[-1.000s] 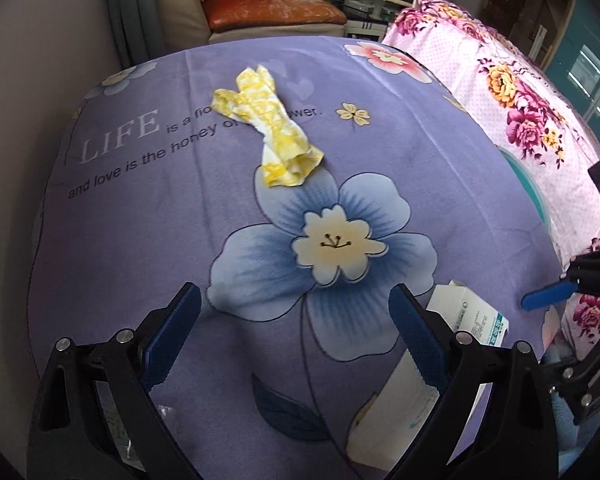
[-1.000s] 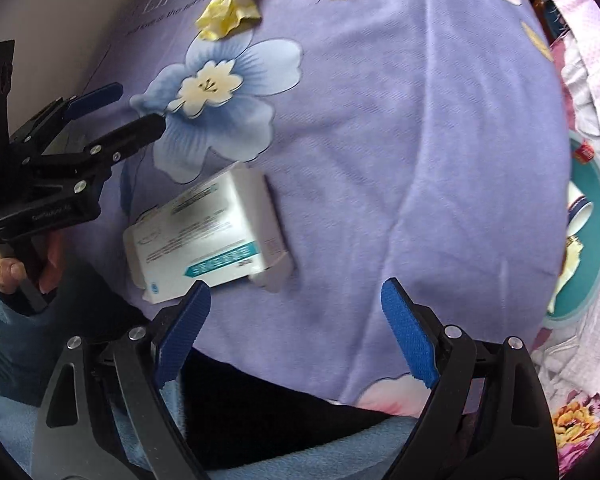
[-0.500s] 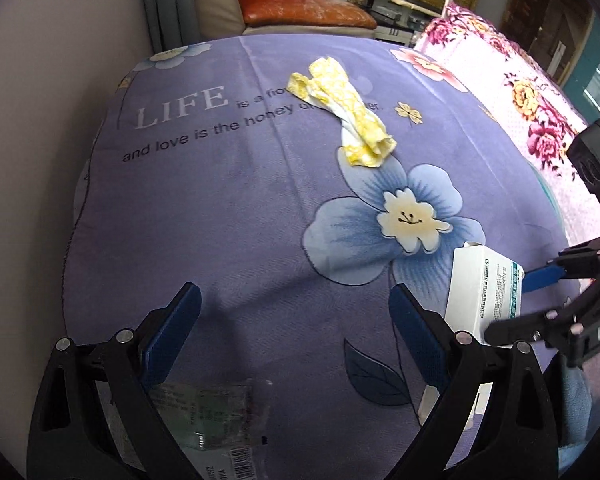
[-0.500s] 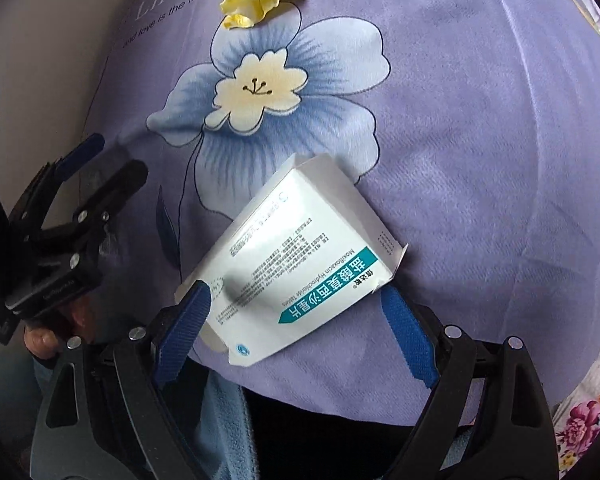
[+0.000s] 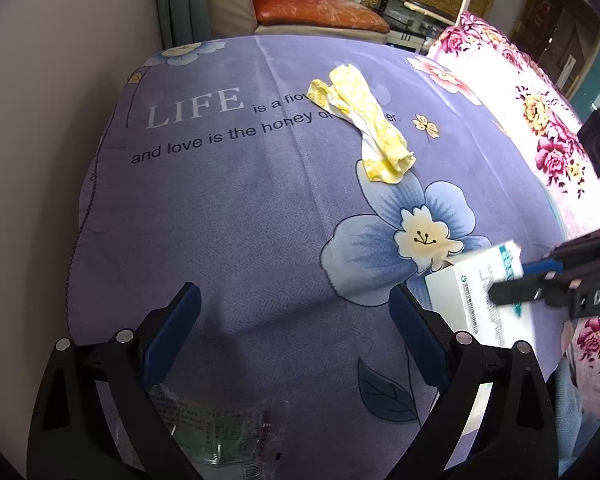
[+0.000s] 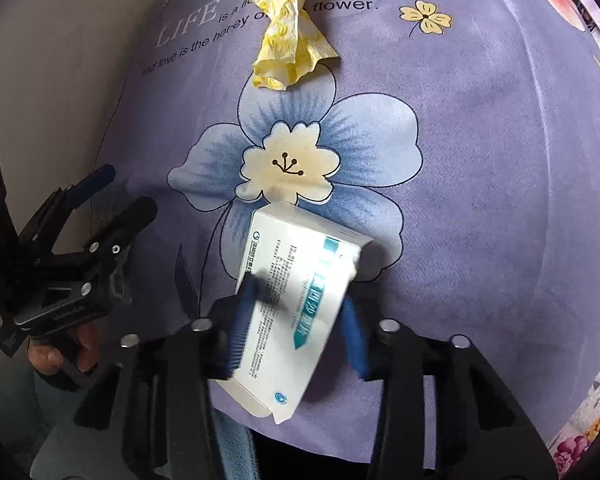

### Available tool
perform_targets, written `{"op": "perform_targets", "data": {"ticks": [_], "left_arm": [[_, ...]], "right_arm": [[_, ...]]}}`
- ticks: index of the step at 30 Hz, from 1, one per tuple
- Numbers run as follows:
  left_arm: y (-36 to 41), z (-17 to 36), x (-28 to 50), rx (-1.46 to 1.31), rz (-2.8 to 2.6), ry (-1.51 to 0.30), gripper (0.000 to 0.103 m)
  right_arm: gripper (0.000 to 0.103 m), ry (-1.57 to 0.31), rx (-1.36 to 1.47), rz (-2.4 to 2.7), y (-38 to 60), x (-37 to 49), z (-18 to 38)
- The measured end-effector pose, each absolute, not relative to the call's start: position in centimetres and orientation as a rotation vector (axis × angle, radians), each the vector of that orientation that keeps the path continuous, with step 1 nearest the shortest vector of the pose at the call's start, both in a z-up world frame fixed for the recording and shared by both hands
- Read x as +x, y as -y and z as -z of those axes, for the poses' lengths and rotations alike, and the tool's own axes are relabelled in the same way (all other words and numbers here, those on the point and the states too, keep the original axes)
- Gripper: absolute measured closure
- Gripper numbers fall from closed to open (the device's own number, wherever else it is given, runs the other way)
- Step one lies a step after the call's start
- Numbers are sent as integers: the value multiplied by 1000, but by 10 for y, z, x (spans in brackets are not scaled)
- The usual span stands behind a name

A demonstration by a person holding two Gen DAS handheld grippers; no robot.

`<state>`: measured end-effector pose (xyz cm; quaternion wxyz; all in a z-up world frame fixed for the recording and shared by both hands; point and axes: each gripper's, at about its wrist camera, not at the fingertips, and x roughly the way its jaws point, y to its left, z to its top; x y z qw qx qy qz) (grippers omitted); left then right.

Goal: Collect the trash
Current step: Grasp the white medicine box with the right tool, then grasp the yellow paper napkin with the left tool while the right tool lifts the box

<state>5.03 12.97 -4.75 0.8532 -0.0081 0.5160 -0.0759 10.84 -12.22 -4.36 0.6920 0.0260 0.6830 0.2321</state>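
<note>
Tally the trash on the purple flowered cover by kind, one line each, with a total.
Cardboard: 1, the white medicine box, between the pads of the right gripper.
Paper: 1, the crumpled yellow napkin.
Plastic: 1, the clear wrapper beneath the left gripper.
Total: 3

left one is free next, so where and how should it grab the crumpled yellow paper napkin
Grip the crumpled yellow paper napkin across its narrow twisted middle, coming straight down from above with the pads either side. It lies flat and long on the purple flowered cloth, so no side offers an edge.
</note>
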Motion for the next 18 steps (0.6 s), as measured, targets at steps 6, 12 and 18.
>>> {"op": "perform_targets", "data": {"ticks": [6, 12, 18], "left_arm": [[-111, 48, 64, -23, 182, -1093, 8], [-87, 48, 91, -33, 212, -1102, 8], [-64, 48, 130, -71, 203, -1099, 8]], "right_arm": [[88, -1437, 25, -424, 160, 131, 18], [89, -1329, -45, -319, 178, 133, 3], [88, -1304, -105, -324, 185, 158, 1]]}}
